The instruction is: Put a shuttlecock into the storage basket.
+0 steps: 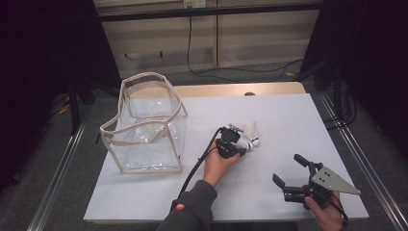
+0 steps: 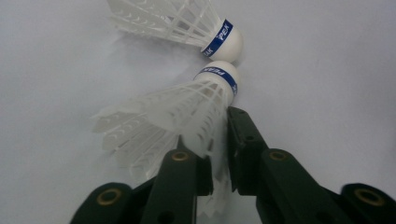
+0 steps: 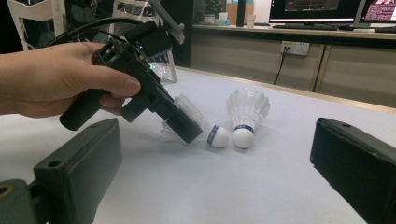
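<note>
Two white feather shuttlecocks with blue bands lie on the white table (image 1: 269, 110), their cork ends almost touching. My left gripper (image 2: 212, 135) is shut on the feather skirt of the nearer shuttlecock (image 2: 187, 109), which still rests on the table. The other shuttlecock (image 2: 177, 18) lies free just beyond it. In the right gripper view the left gripper (image 3: 180, 122) angles down onto the held shuttlecock (image 3: 218, 136), beside the free shuttlecock (image 3: 247, 109). My right gripper (image 1: 287, 168) hovers open near the table's front right, nothing between its jaws.
A clear plastic bag (image 1: 144, 120) with beige trim stands open-topped on the table's left side. The left gripper's black cable (image 1: 197, 161) trails back along the forearm. Bare tabletop lies between the two grippers and to the right of the shuttlecocks.
</note>
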`<control>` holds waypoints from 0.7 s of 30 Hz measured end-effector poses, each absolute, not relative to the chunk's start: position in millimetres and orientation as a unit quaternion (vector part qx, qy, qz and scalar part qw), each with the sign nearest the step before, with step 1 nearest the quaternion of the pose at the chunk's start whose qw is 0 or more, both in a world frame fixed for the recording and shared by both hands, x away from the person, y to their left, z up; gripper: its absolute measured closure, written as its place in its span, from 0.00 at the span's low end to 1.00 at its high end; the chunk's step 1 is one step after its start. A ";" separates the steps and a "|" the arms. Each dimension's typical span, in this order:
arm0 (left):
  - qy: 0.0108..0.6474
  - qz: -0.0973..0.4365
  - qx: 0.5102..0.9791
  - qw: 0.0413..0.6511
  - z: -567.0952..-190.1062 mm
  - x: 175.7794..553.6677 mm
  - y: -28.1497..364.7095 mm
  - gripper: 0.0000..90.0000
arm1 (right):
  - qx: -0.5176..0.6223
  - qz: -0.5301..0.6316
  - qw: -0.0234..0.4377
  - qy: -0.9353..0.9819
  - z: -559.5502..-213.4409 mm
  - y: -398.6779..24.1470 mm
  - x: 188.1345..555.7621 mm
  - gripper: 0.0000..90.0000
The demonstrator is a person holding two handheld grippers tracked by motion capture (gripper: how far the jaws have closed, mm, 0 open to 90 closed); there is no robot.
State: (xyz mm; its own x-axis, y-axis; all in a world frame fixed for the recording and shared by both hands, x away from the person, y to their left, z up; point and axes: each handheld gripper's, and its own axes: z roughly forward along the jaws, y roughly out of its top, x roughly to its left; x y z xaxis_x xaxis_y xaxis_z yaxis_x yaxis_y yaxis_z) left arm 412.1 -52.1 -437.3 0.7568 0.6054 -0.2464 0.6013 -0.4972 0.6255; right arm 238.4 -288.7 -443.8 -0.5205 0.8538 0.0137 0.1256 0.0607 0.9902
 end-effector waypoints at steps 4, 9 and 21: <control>0.347 0.001 0.866 0.360 -433.3 411.8 -48.3 0.96 | 0.374 0.574 0.316 0.656 -444.1 -288.4 238.7 0.02; 0.344 -0.007 0.867 0.361 -427.2 410.0 -43.1 0.98 | 0.373 0.574 0.317 0.657 -444.3 -288.7 238.5 0.02; 0.332 -0.035 0.871 0.361 -408.1 405.6 -28.7 0.98 | 0.371 0.574 0.317 0.658 -444.3 -286.6 239.3 0.02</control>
